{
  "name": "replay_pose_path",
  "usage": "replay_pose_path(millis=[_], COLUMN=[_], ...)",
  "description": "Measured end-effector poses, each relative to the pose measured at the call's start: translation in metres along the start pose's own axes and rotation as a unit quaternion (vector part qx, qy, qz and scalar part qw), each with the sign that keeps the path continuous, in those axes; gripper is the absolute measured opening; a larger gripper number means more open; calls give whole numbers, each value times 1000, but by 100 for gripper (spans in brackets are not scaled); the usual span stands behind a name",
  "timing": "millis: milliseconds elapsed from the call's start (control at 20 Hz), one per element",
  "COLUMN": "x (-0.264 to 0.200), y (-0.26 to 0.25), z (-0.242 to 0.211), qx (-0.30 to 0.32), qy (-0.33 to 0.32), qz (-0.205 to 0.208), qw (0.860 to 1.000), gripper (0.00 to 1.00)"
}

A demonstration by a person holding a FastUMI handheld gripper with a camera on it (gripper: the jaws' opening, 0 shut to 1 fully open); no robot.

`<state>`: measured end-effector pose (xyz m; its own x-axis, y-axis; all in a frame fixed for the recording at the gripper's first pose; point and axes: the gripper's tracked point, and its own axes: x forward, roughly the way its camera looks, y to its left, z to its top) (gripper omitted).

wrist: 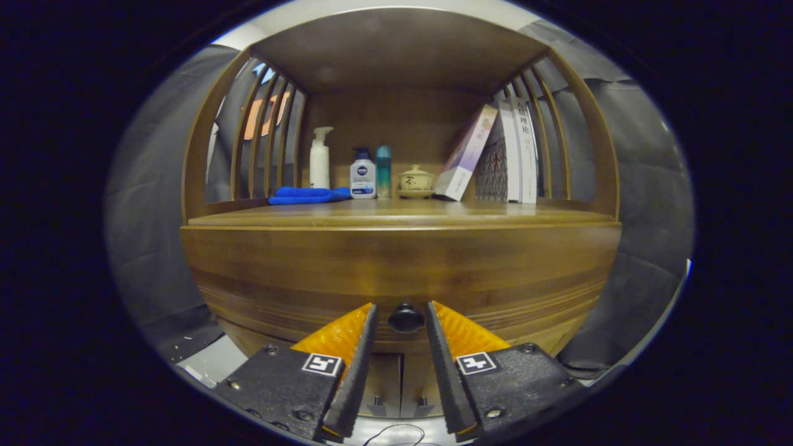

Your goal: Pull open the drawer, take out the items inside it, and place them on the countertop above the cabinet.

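From the gripper view, I have the gripper (401,319) level and square to the drawer (403,272), which sits shut under the countertop (396,215). Its dark knob (406,318) lies between my fingertips, with a gap showing on each side, so the fingers stand apart, not yet pressing. I judge the knob small, hard and smooth; it could slip, so I'd pinch it at its waist, close to the wood. The drawer looks solid timber, likely stiff and fairly heavy to draw. Its contents are hidden. Beyond, at the back of the countertop, stand a cloth (306,196), bottles (362,176), a lidded cup (415,180) and books (495,158).
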<state>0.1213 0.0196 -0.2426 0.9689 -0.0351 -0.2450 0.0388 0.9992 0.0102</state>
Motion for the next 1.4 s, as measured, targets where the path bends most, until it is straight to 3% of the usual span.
replay_pose_path(millis=[150,450,750,1400], x=[1,0,-4,-80], y=[-2,-3,-4,-8], z=[-1,-1,-2,-20], qx=[6,2,-3,-15], qy=[-3,5,13,39], qz=[-11,-20,-18,5], qw=[1000,1000,1000,999], gripper=[36,26,24,24])
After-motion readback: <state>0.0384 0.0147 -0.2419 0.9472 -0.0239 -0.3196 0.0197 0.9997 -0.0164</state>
